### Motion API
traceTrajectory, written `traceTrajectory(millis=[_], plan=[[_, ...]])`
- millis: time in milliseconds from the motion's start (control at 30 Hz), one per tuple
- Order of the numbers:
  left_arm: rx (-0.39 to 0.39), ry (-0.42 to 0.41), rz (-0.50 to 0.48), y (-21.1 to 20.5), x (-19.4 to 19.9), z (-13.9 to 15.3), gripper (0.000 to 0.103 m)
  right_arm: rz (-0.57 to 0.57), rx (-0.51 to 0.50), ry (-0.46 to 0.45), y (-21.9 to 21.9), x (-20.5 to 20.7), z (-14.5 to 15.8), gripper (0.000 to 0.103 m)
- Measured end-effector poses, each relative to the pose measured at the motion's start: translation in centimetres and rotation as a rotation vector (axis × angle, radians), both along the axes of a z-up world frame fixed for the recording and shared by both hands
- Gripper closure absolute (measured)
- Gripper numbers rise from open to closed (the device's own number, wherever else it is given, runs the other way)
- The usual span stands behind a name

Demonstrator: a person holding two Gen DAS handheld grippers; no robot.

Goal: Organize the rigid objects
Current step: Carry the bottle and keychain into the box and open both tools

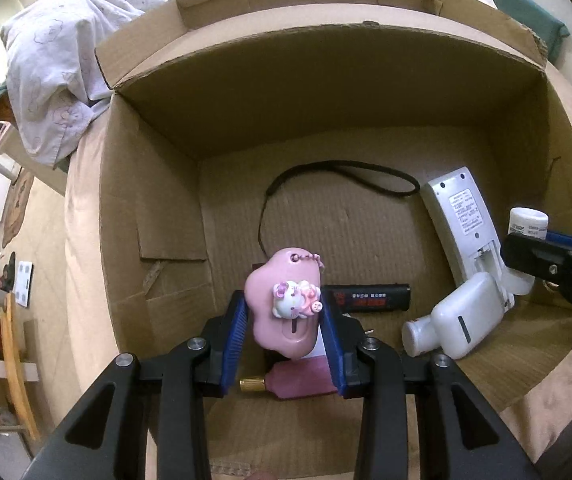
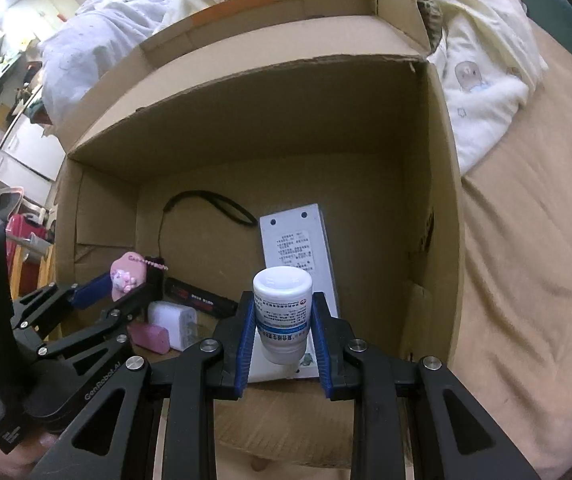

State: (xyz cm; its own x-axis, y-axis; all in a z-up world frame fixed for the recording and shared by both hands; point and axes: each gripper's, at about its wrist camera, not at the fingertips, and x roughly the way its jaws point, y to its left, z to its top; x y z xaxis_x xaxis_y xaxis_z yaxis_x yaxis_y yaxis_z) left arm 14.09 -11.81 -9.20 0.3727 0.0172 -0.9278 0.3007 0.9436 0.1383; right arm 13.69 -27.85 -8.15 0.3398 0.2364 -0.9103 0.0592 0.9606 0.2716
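Bedroom setting: a large brown corrugated cardboard box (image 1: 158, 208) stands open on a bed covered by a tan sheet (image 2: 525, 280), with pale printed bedding (image 1: 58, 80) bunched at the upper left of the left wrist view. Centre of that view, the left gripper (image 1: 284, 320) has its blue-padded fingers (image 1: 234, 340) clamped on a pink cloud-shaped plastic keychain with a white cartoon cat charm (image 1: 282, 316), held above the box floor. Centre of the right wrist view, the right gripper (image 2: 284, 320) has its fingers (image 2: 246, 332) clamped on a white cylindrical plastic pill bottle with a blue-printed label (image 2: 282, 312), also held over the box interior. Already lying on the box floor are a long white remote-like plastic device (image 1: 461, 224) at right, a white plastic charger block (image 1: 465, 316) in the lower right, a black rectangular bar with red markings (image 1: 365, 298) just behind the keychain, a black cord loop (image 1: 341, 176) towards the back, and a dark pink flat object with a brass fitting (image 1: 297, 380) at lower centre. Judged progress: well advanced, since several items are boxed; both held items remain to be set down and released. Whether more items wait outside cannot be told.
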Motion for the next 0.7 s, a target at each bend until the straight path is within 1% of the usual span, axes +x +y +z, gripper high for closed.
traceTrajectory(millis=[200,300,367,433,467,500,533,567,633,667,700], plan=[[0.005,-0.006,0.001,-0.5,-0.2,-0.1,0.070,-0.002,0.005,-0.010,0.0,0.2,0.2,0.075],[0.005,0.003,-0.003,-0.6,-0.3,0.0,0.070,-0.001,0.012,-0.015,-0.1,0.1,0.2,0.075],[-0.005,0.008,-0.002,-0.6,-0.3,0.1,0.062,0.000,0.024,-0.025,-0.1,0.1,0.4,0.074],[-0.016,-0.001,-0.003,-0.8,-0.4,0.6,0.029,-0.006,0.037,-0.040,-0.5,-0.1,0.8,0.070],[-0.022,-0.009,-0.003,-0.8,-0.5,0.8,0.026,-0.012,0.048,-0.049,-0.7,-0.1,1.0,0.056],[-0.027,-0.020,-0.005,-0.9,-0.6,1.1,0.025,-0.019,0.059,-0.060,-0.8,-0.1,1.3,0.034],[-0.029,-0.025,-0.009,-1.1,-0.7,1.3,0.024,-0.028,0.070,-0.076,-1.0,-0.2,1.6,0.028],[-0.031,-0.028,-0.010,-1.1,-0.8,1.4,0.023,-0.035,0.081,-0.091,-1.2,-0.3,1.9,0.026],[-0.040,-0.031,-0.007,-1.1,-0.9,1.6,0.018,-0.044,0.096,-0.105,-1.5,-0.3,2.2,0.024],[-0.042,-0.030,-0.004,-1.2,-0.8,1.6,0.018,-0.050,0.101,-0.112,-1.6,-0.3,2.4,0.017],[-0.043,-0.028,0.000,-1.2,-0.9,1.5,0.018,-0.055,0.102,-0.118,-1.8,-0.4,2.5,0.007]])
